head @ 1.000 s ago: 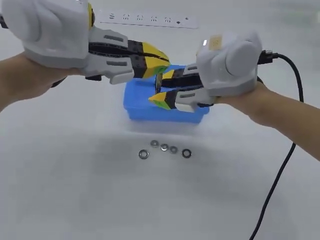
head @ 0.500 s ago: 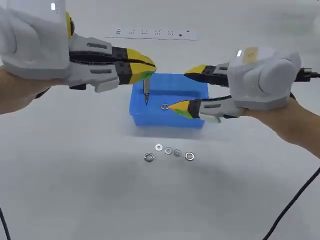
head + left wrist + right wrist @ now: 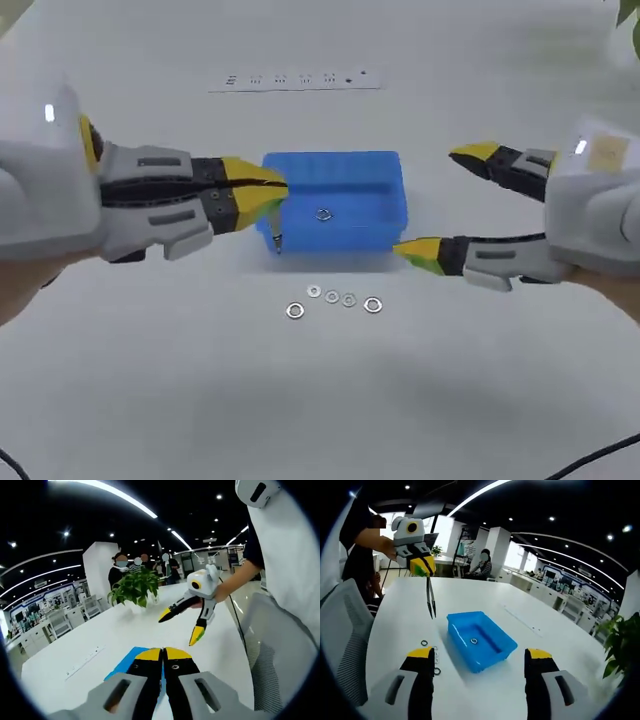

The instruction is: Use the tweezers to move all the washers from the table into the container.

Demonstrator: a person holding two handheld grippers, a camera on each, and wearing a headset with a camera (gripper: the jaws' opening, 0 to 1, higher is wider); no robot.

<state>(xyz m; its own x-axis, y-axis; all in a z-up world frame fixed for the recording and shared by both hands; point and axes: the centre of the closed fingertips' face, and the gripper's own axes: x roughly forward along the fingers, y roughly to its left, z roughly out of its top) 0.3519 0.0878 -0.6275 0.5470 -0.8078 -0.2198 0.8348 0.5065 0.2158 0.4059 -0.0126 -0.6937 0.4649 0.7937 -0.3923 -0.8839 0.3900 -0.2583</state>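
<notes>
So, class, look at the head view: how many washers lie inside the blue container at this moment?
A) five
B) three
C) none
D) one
D: a single washer lies on the floor of the blue container, while the other washers sit in a loose row on the table in front of it.

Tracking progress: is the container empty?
Not empty: one washer lies inside the container, on its floor, clear in the head and right gripper views.
</notes>
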